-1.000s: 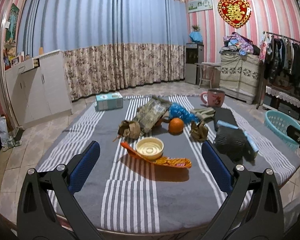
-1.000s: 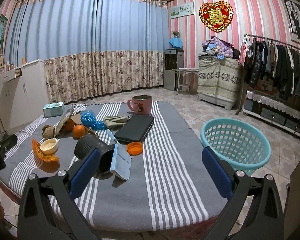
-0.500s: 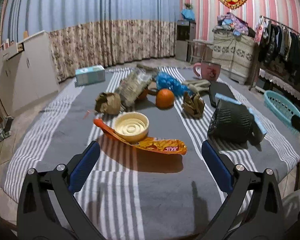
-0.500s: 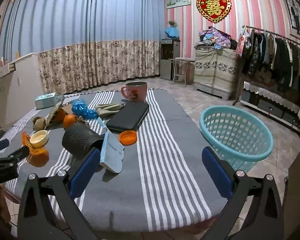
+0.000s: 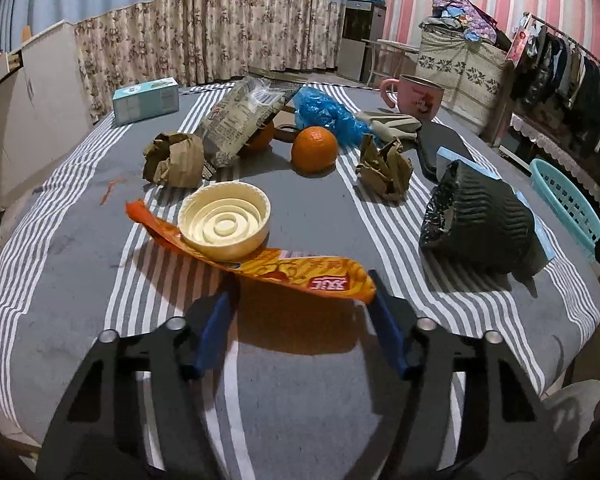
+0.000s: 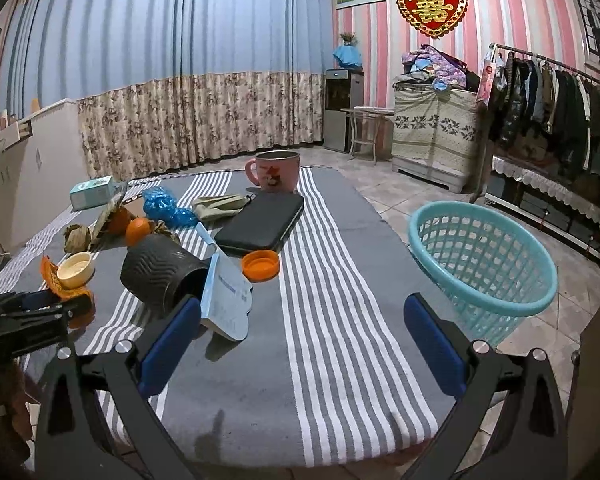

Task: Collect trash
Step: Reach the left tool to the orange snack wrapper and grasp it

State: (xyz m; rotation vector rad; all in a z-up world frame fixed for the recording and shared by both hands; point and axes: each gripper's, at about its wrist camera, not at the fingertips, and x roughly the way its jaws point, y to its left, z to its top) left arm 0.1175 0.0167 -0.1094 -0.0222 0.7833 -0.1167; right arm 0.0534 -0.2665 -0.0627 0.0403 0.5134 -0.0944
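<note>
The orange snack wrapper [image 5: 260, 264] lies on the striped counter [image 5: 300, 400], its far half pinned under an upturned cream jar lid [image 5: 224, 220], its near end curling up off the cloth. It looks light, thin and crinkly, likely slick, so a pinch across that raised near end should serve; the lid will probably slide off when it lifts. The left gripper [image 5: 304, 280] sits low and level, its blue fingers [image 5: 216, 320] half open, flanking the wrapper's end without clamping it. The right gripper [image 6: 300, 328] hovers over the counter's bare near edge, fingers spread wide and empty, with the teal basket [image 6: 484, 264] just beyond the counter's right side.
</note>
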